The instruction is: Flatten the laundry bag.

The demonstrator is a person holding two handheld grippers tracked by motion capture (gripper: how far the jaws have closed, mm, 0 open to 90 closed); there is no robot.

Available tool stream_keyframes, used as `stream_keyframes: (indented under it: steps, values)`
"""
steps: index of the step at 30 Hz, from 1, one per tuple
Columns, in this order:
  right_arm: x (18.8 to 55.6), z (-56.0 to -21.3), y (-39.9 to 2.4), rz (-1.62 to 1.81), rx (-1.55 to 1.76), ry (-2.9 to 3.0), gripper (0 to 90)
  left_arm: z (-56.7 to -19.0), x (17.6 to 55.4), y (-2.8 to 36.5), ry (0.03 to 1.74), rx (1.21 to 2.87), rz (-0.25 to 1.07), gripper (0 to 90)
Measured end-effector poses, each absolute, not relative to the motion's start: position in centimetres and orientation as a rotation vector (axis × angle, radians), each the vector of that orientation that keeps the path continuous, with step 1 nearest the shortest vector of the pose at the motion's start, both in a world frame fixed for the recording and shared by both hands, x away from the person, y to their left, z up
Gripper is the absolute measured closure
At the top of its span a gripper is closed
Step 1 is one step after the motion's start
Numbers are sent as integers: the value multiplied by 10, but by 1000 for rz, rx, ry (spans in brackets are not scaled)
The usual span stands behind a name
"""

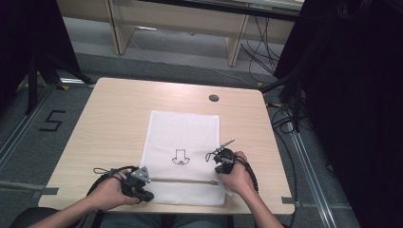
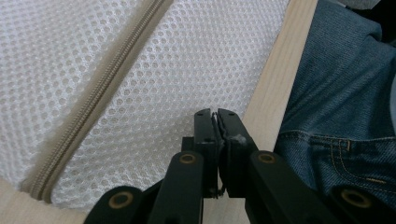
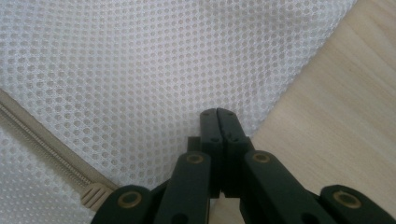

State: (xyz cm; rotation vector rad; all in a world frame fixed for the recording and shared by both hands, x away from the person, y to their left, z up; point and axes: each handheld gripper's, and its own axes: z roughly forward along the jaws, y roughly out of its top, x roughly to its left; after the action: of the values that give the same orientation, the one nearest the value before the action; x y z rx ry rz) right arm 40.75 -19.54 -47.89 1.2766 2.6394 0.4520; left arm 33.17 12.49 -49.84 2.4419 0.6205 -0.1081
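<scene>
**Two closed tools at the near edge of a mesh bag**

A flat white mesh laundry bag [image 1: 183,152] with a beige zipper [image 1: 183,180] lies in the middle of the pale wooden bench [image 1: 109,123], its long side running away from the person. The zipper crosses the bag's near end. A small black outline drawing [image 1: 180,156] marks the mesh, too small to read.

The left tool [image 2: 216,113] sits at the bag's near left corner; in the high view the hand [image 1: 107,192] covers its jaws. Its own view shows the jaws together over the mesh close to the bench edge, with only a hairline gap at the tips and something thin and pale in it. Whether that is a pinch of mesh cannot be told. Blue denim [image 2: 336,102] shows beyond the bench edge.

The right tool [image 3: 217,111] is at the near right side of the bag, its jaws pressed fully together, tips over the mesh just beside the bag's edge. Nothing visible sits between them. The beige zipper end stop [image 3: 95,195] is cut off at the lower left of that view. In the high view the right hand [image 1: 235,178] hides the jaws.
</scene>
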Motion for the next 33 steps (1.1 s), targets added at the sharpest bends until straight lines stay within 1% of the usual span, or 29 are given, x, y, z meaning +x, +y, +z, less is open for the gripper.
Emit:
stream_keyframes:
  steps: [3,4,8,10,11,12,14,15,16,17,19,20,29,33]
  values:
    - [406,-479,-196,455,1286,2643,900,-497,331,125,598,2468,-105,862]
    - [406,-479,-196,456,1287,2645,900,-498,329,125,615,2455,-119,860]
    - [406,-479,-196,456,1286,2645,900,-493,328,124,529,2462,-143,784]
    - [407,-479,-196,465,1272,2640,900,-489,330,125,537,2440,-138,765]
    - [405,-475,-197,490,1296,2626,900,-482,334,128,556,2359,-117,754]
    - [406,-473,-198,511,1281,2608,900,-480,337,131,588,2324,-91,738]
    - [404,-466,-198,552,1286,2590,900,-479,344,136,622,2286,-9,708]
    - [404,-466,-198,552,1286,2590,900,-479,344,136,622,2286,-9,703]
    - [400,-464,-198,559,1298,2599,900,-482,350,141,669,2258,51,704]
    - [398,-465,-198,551,1288,2618,900,-484,353,143,688,2255,68,705]
    - [392,-469,-199,529,1312,2632,900,-487,357,144,705,2244,97,704]
    - [390,-471,-200,510,1310,2644,900,-488,360,145,674,2281,118,704]
    - [387,-478,-199,459,1293,2686,900,-500,363,142,712,2344,54,701]
    - [386,-478,-199,451,1315,2689,900,-500,362,141,701,2372,69,702]
